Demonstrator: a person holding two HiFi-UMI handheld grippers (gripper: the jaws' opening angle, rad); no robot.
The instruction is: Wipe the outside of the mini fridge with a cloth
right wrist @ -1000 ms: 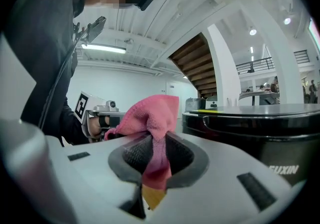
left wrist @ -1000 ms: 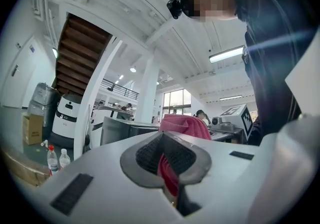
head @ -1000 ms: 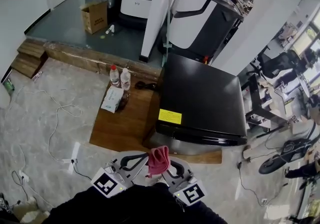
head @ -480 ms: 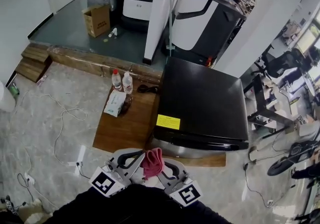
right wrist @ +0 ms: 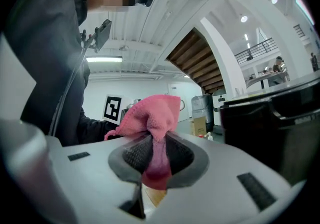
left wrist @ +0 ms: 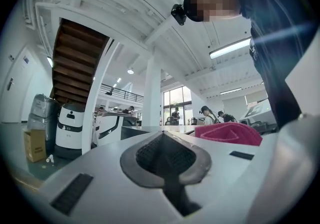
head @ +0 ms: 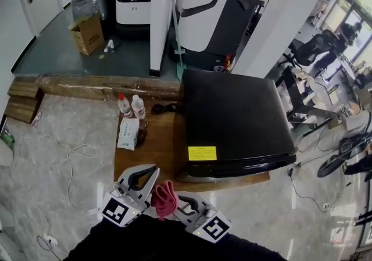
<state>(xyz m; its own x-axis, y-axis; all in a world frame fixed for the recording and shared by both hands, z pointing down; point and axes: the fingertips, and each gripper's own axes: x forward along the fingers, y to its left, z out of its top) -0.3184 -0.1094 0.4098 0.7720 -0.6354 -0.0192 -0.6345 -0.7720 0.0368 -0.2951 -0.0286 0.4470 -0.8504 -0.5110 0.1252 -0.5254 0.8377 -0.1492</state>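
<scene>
The black mini fridge (head: 232, 117) lies on a low wooden platform (head: 148, 149), a yellow label (head: 201, 153) on the side facing me. In the head view my right gripper (head: 174, 201) is low at the centre, short of the platform's front edge, shut on a pink cloth (head: 164, 199). In the right gripper view the cloth (right wrist: 152, 118) bunches up out of the shut jaws, with the fridge (right wrist: 275, 123) to the right. Just left of it my left gripper (head: 144, 174) has its jaws shut on nothing (left wrist: 162, 155); the cloth (left wrist: 227, 133) shows at its right.
Two water bottles (head: 131, 104), a pack of wipes (head: 128, 133) and a black cable (head: 160, 108) sit on the platform left of the fridge. White cables (head: 70, 155) trail over the stone floor. Behind are a cardboard box (head: 87, 34), white machines (head: 212, 15) and wooden steps (head: 20, 106).
The head view has swung, so the fridge sits more central. Both grippers stay close together low in the frame, shifted slightly left, the right one still holding the cloth.
</scene>
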